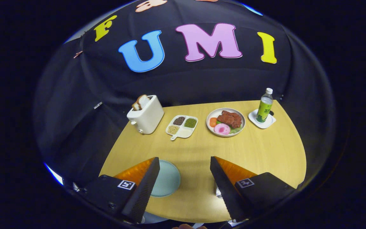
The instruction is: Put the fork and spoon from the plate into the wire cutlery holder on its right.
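The gripper (184, 173) is held wide apart above the wooden table (265, 149), nothing caught between its fingers. The pale blue plate (167, 179) is seen just by the left finger, partly hidden behind it, and no fork or spoon can be made out on its bare part. A glint of wire holder (218, 191) is glimpsed against the right finger's inner edge, so a short drop leftward is judged to come first; the cutlery's long axis cannot be told.

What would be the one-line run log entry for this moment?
gripper: open, holding nothing | light blue plate: beside left finger, partly hidden | fork, spoon: cannot tell | toaster, food plate: beyond
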Motion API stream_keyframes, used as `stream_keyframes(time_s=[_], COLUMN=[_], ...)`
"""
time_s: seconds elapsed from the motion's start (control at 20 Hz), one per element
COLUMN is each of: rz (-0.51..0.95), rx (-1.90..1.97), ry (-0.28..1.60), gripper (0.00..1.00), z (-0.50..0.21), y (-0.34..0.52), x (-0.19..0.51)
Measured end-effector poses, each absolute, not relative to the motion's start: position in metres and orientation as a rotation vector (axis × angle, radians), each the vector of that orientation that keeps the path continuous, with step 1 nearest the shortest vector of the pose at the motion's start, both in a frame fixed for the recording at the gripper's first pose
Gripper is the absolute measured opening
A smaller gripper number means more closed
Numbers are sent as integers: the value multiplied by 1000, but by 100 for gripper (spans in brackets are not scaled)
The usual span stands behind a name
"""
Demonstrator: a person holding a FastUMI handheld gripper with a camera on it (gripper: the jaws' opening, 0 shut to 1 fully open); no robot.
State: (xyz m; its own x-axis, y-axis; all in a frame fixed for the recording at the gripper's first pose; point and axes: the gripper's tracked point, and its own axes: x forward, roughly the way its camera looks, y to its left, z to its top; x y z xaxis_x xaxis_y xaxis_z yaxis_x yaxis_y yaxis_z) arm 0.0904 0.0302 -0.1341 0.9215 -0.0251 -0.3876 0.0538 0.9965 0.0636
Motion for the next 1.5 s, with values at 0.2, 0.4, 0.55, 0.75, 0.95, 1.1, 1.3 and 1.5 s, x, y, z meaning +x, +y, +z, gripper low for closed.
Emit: stream_keyframes(time_s=[0.2,0.4,0.55,0.75,0.95,1.1,1.3,1.5], rz=[18,44,55,28,-37,-79,-91,-115], rx=[60,37,4,26,13,21,-8,-63], ry=[477,585,671,827,900,935,980,1025], gripper=[99,99,99,99,100,100,99,93], z=[-185,-238,-274,-333,-370,-383,-402,-416], y=[83,119,137,153,153,148,153,150], x=[100,112,120,122,131,136,142,139])
